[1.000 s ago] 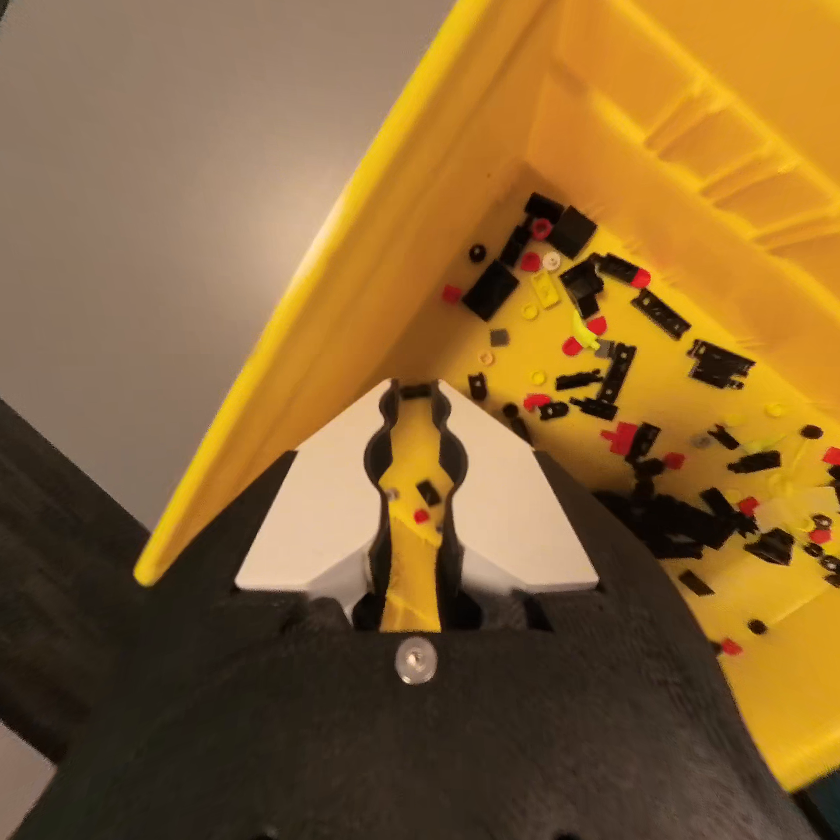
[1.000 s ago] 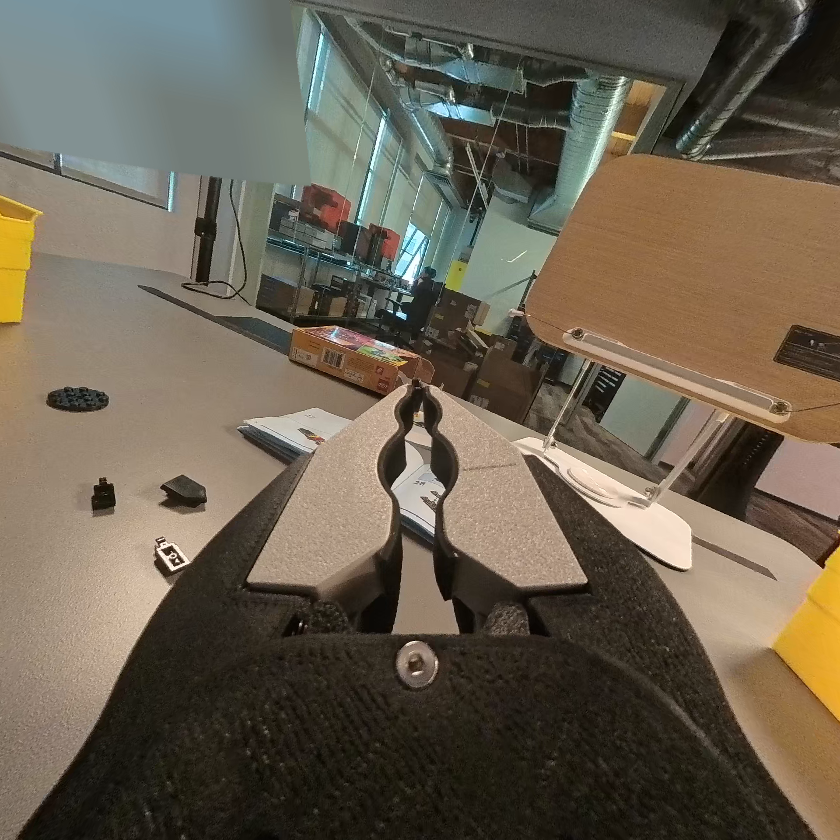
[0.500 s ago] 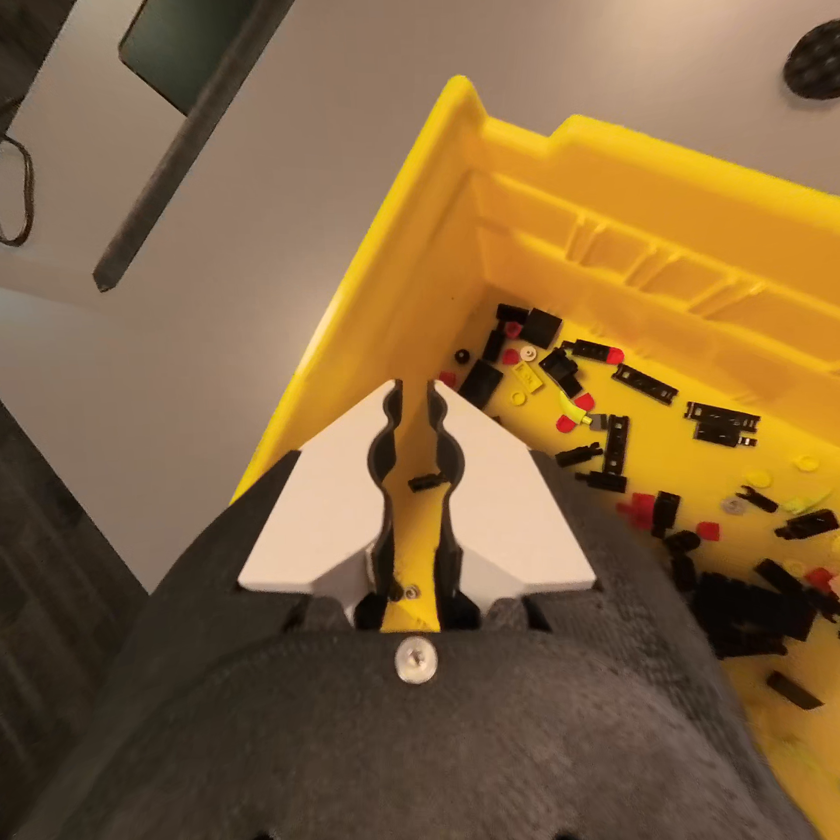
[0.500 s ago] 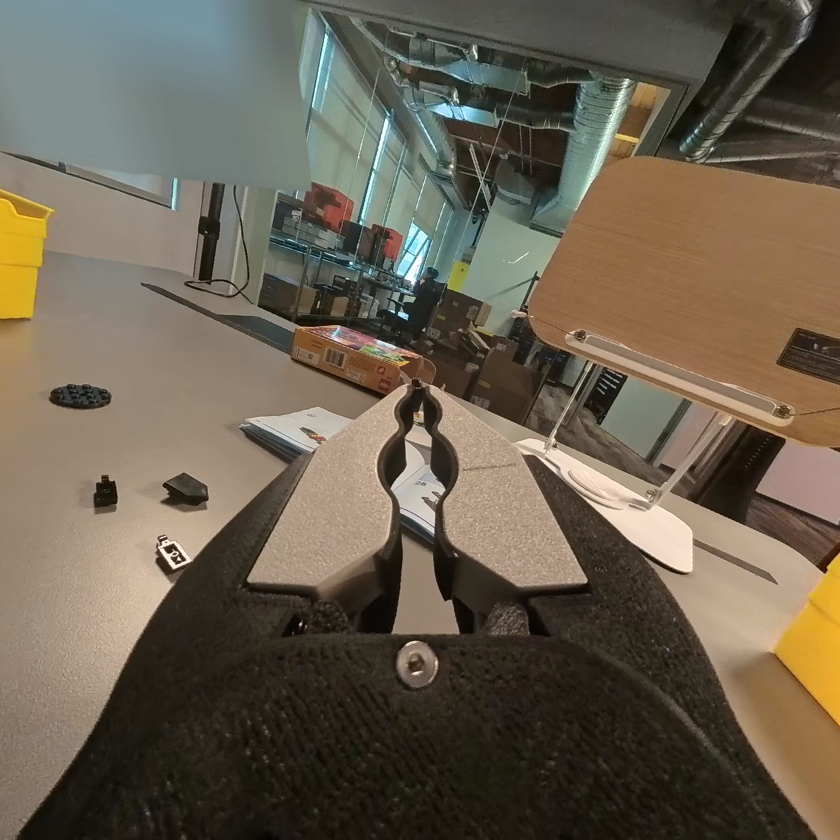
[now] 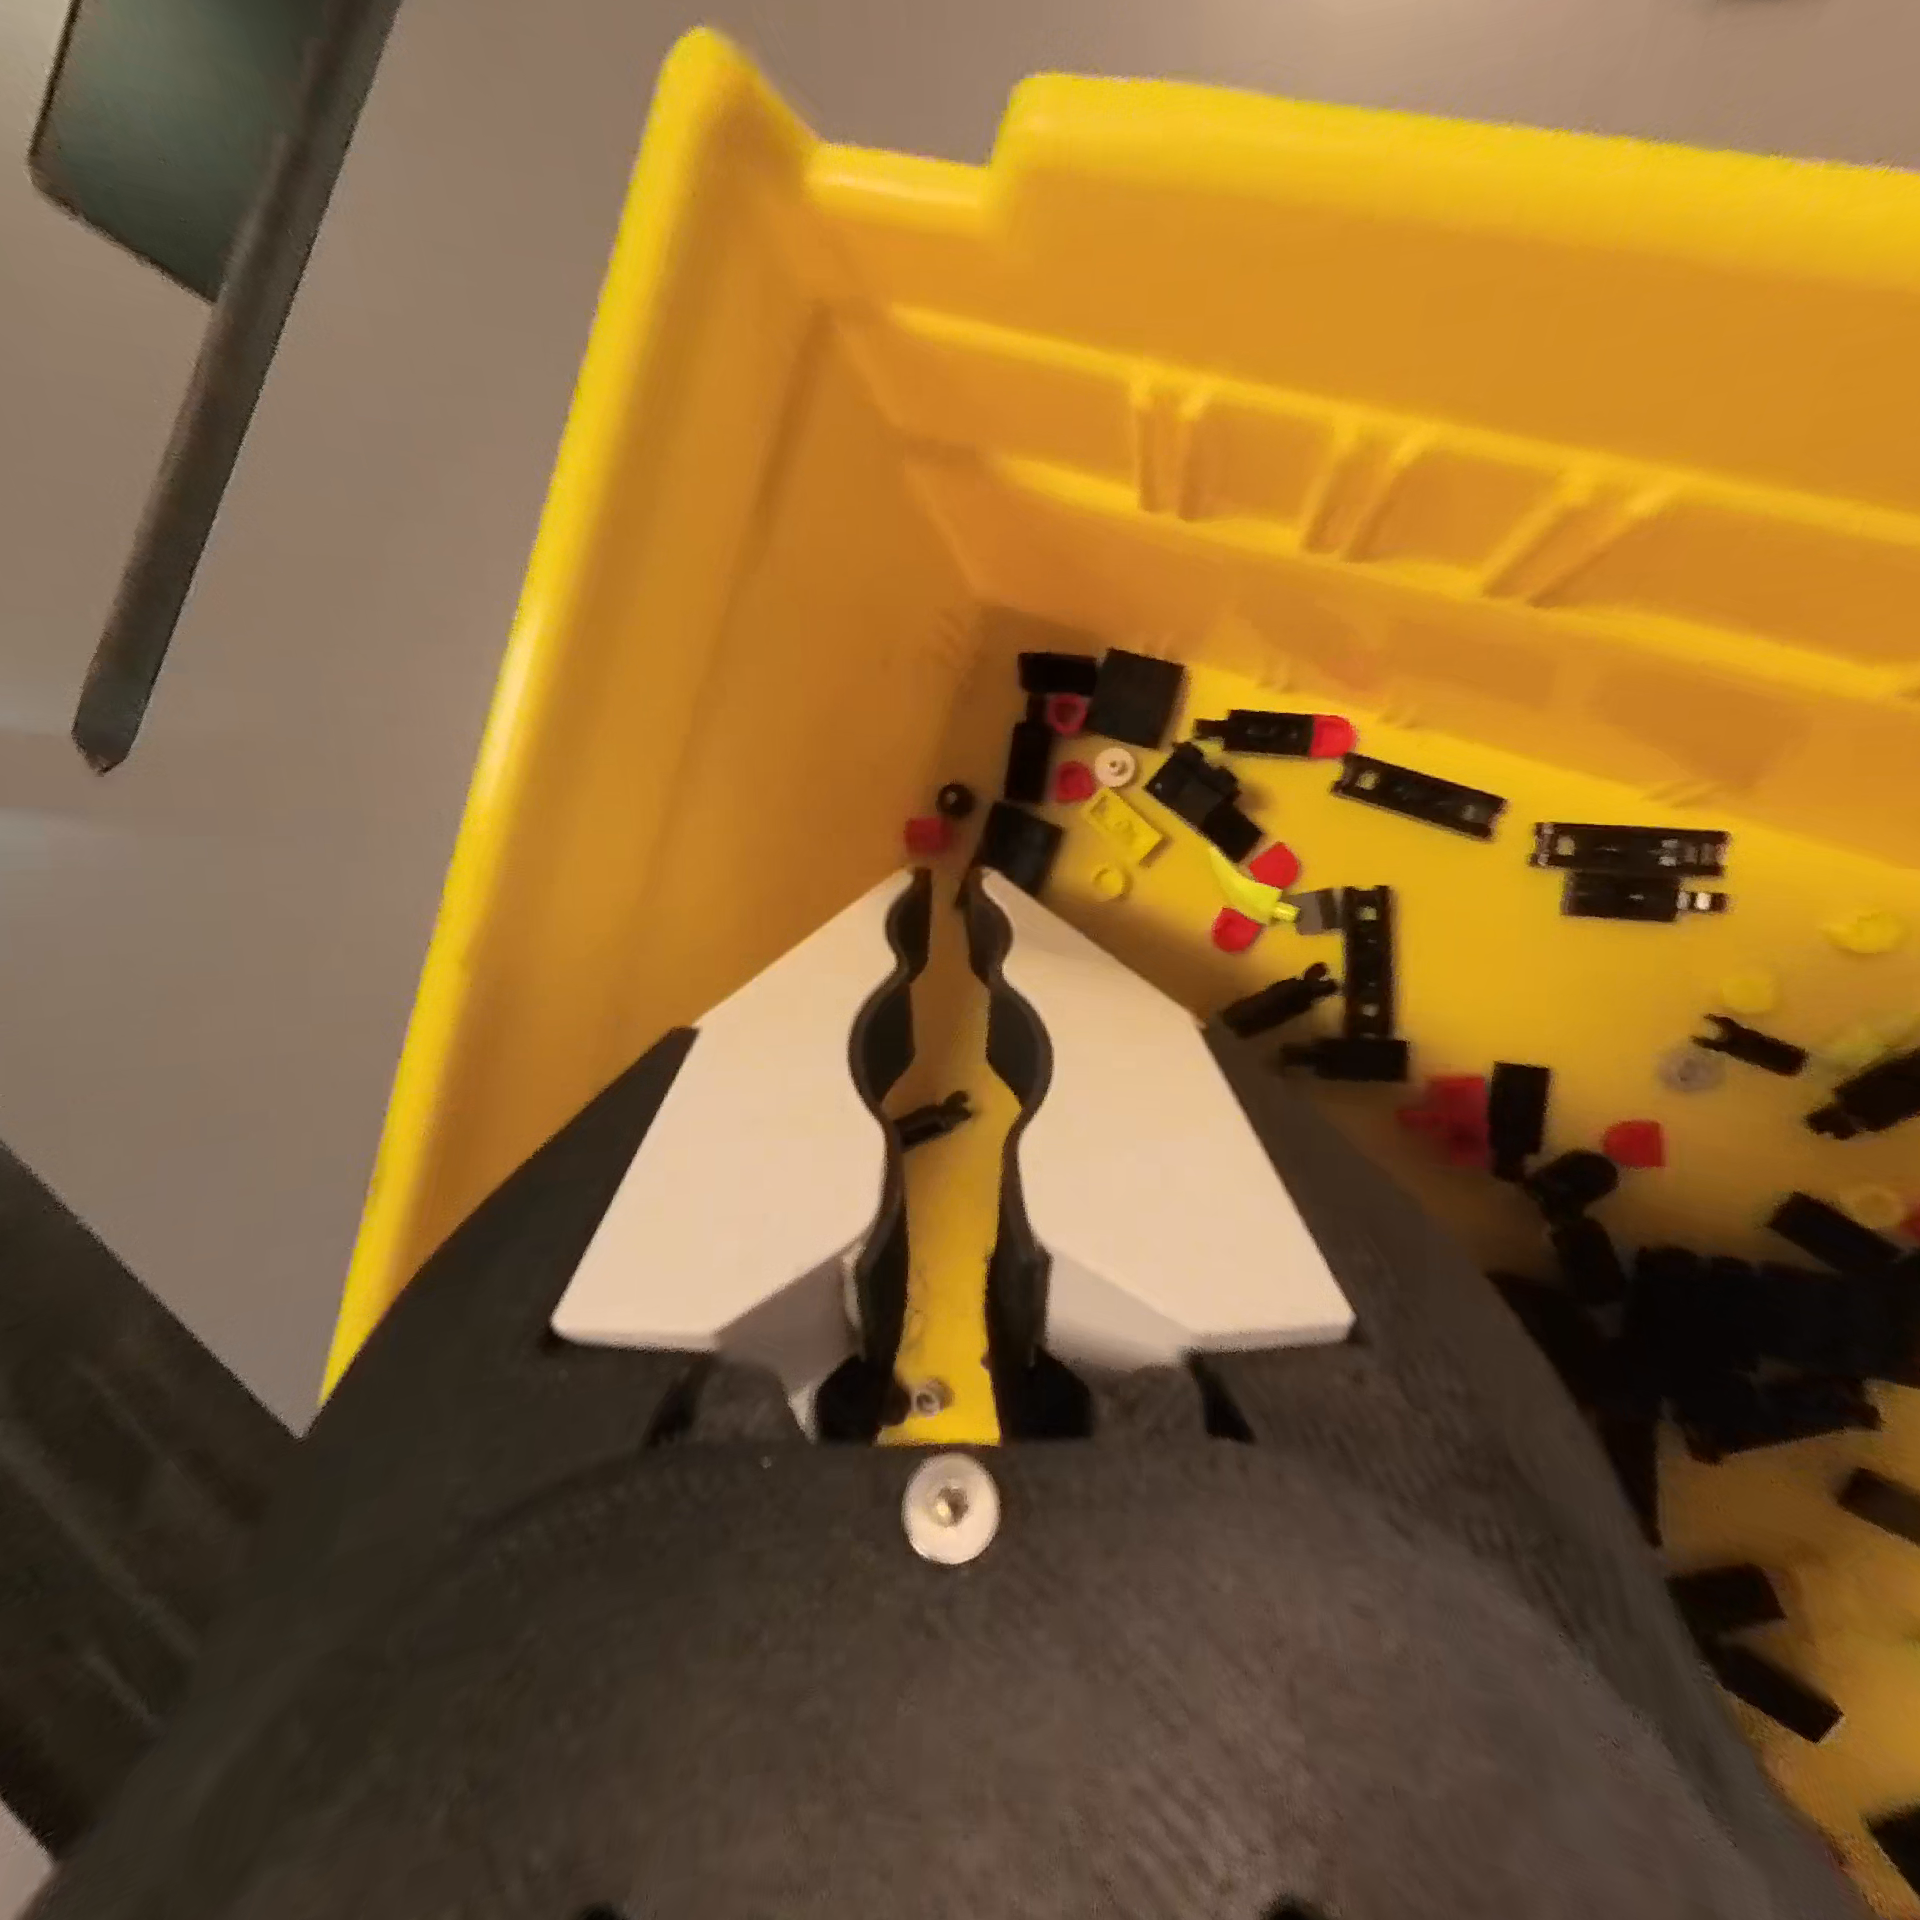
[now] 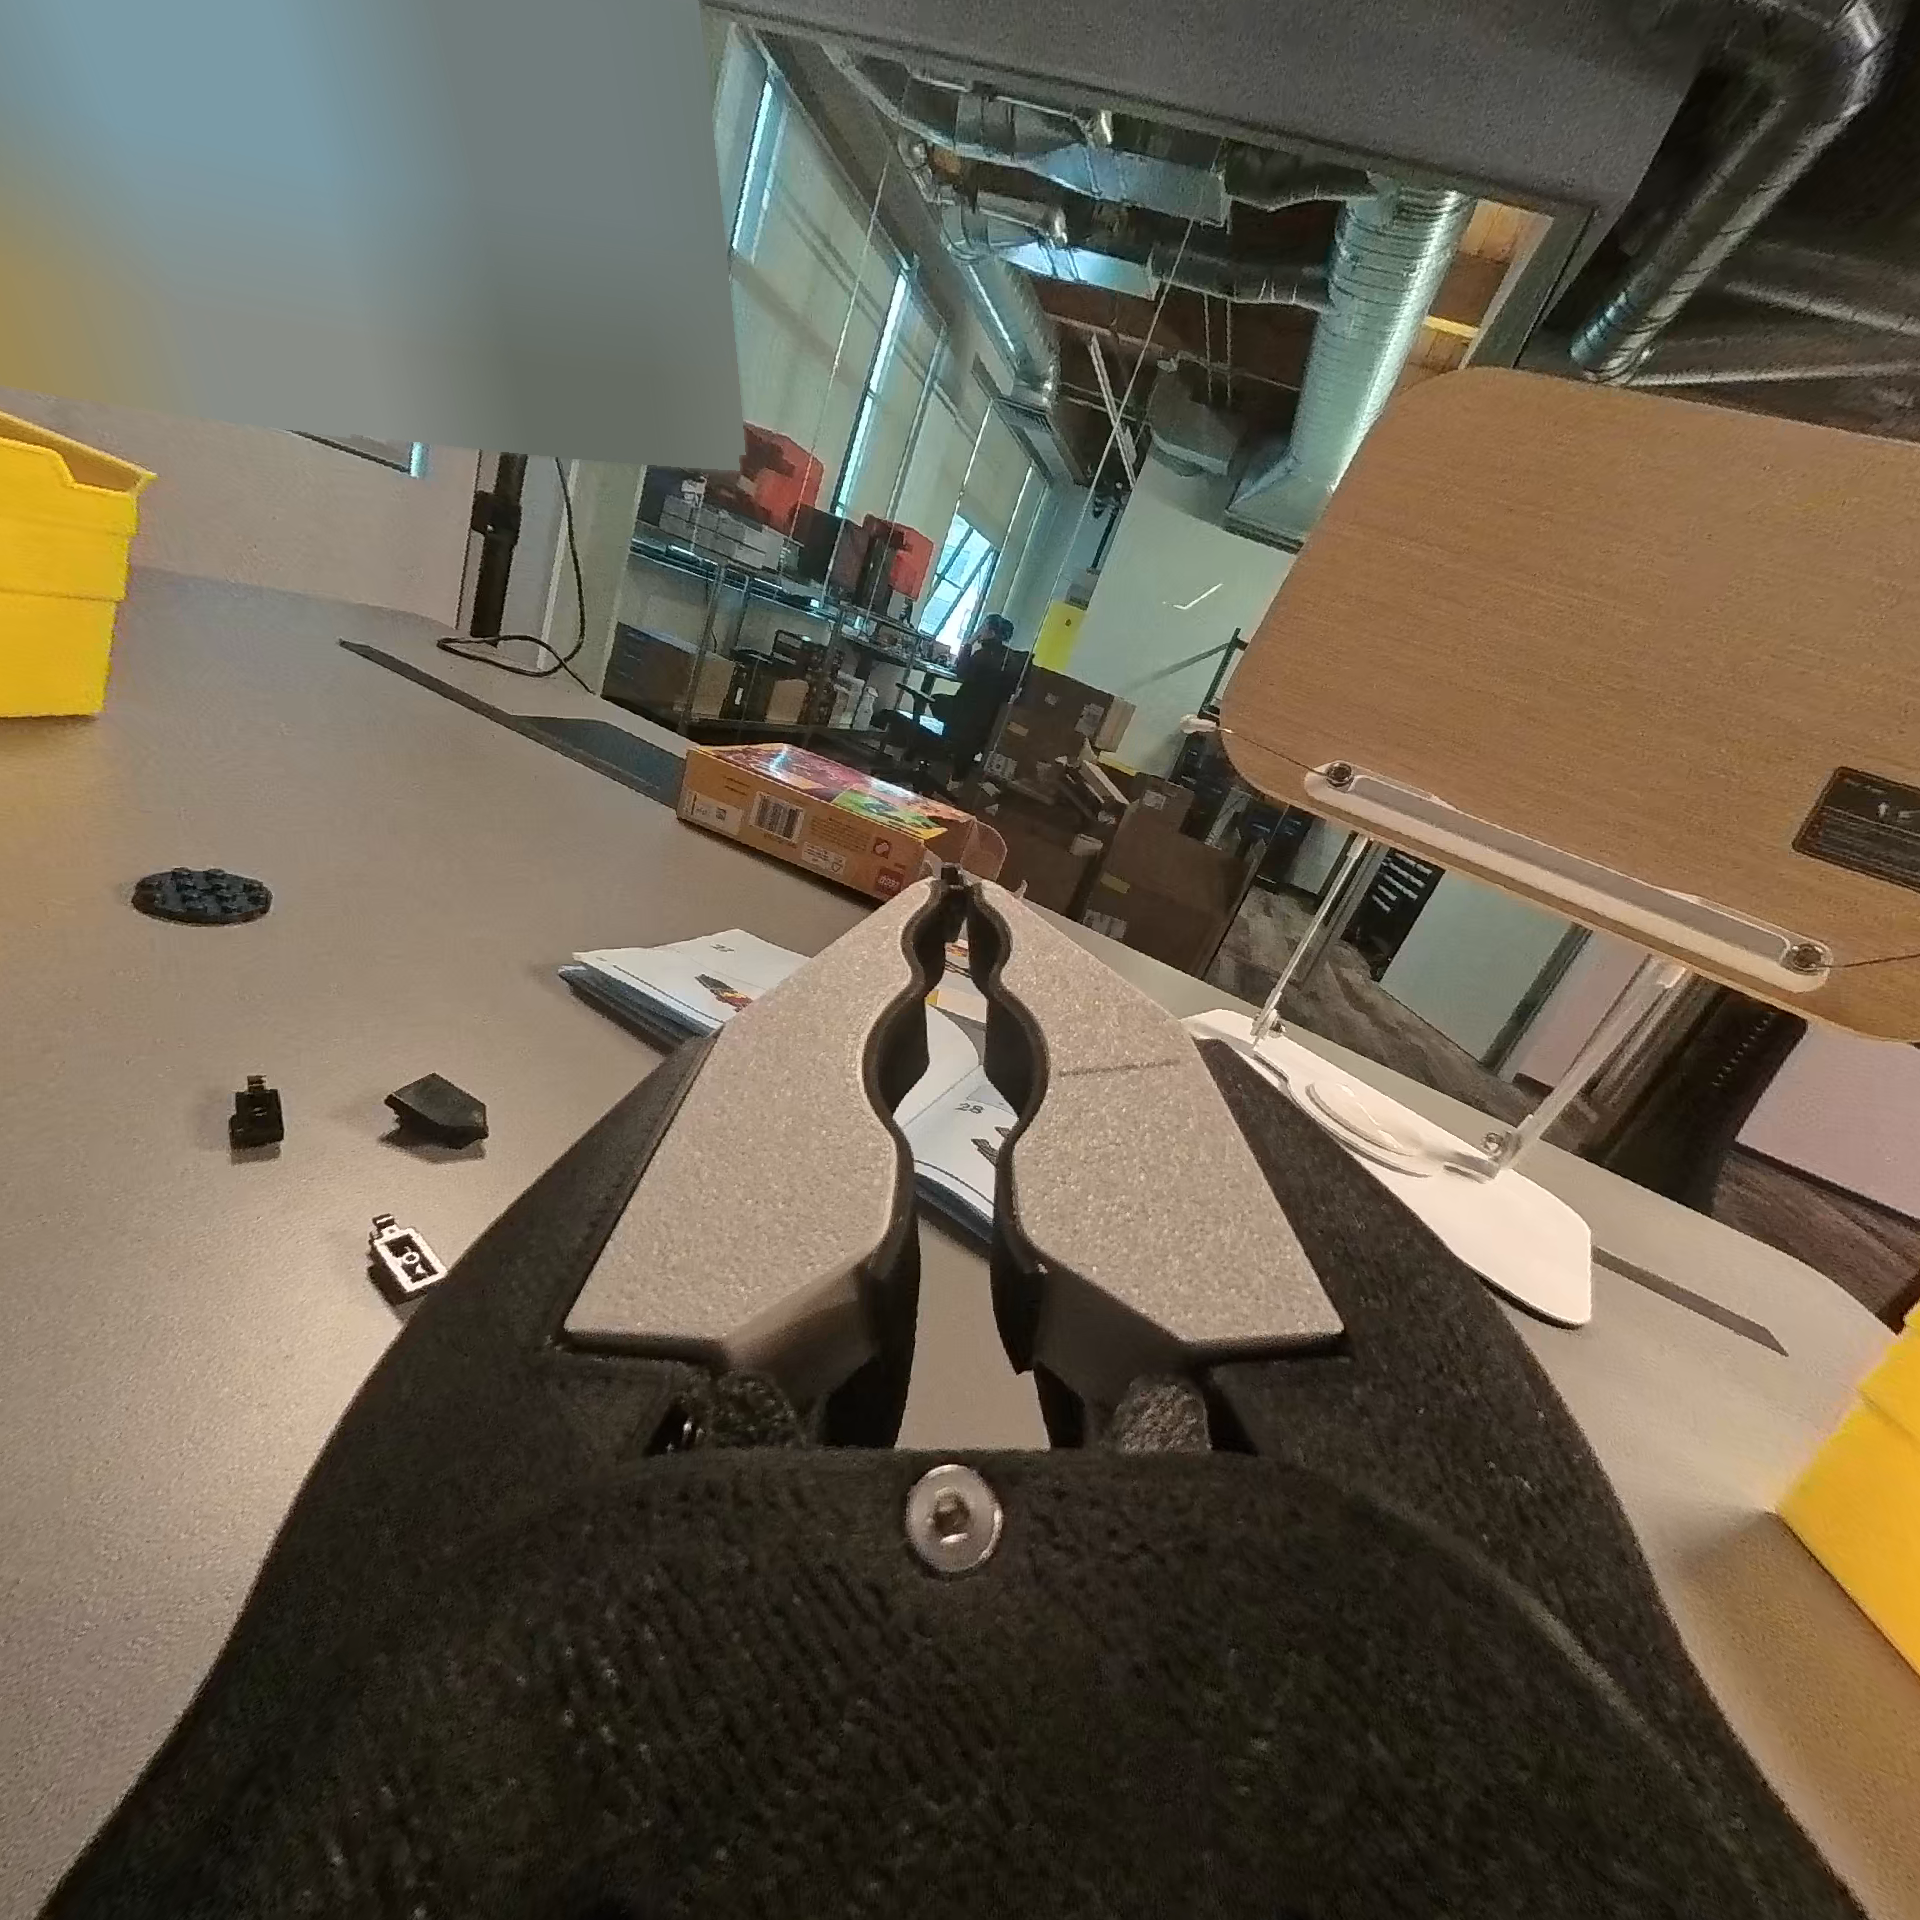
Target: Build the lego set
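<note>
Hovering over the yellow plastic bin's (image 5: pixel 665 582) corner, the white-fingered left gripper (image 5: pixel 948 883) is being held slightly parted above loose black, red and yellow lego pieces (image 5: pixel 1371 966); the grey-fingered right gripper (image 6: pixel 952 885) is being kept pinched on a tiny black lego piece (image 6: pixel 950 879) above the grey table (image 6: pixel 312 810).

Yellow bin (image 5: pixel 644 582); black, red, yellow lego pieces (image 5: pixel 1351 935); grey table (image 6: pixel 312 790); black round plate (image 6: pixel 205 891).

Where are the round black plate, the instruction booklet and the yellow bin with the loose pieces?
round black plate (image 6: pixel 205 891): right wrist view, its studded top.
instruction booklet (image 6: pixel 665 971): right wrist view, its open upper page.
yellow bin (image 5: pixel 665 644): left wrist view, its left inner wall.
</note>
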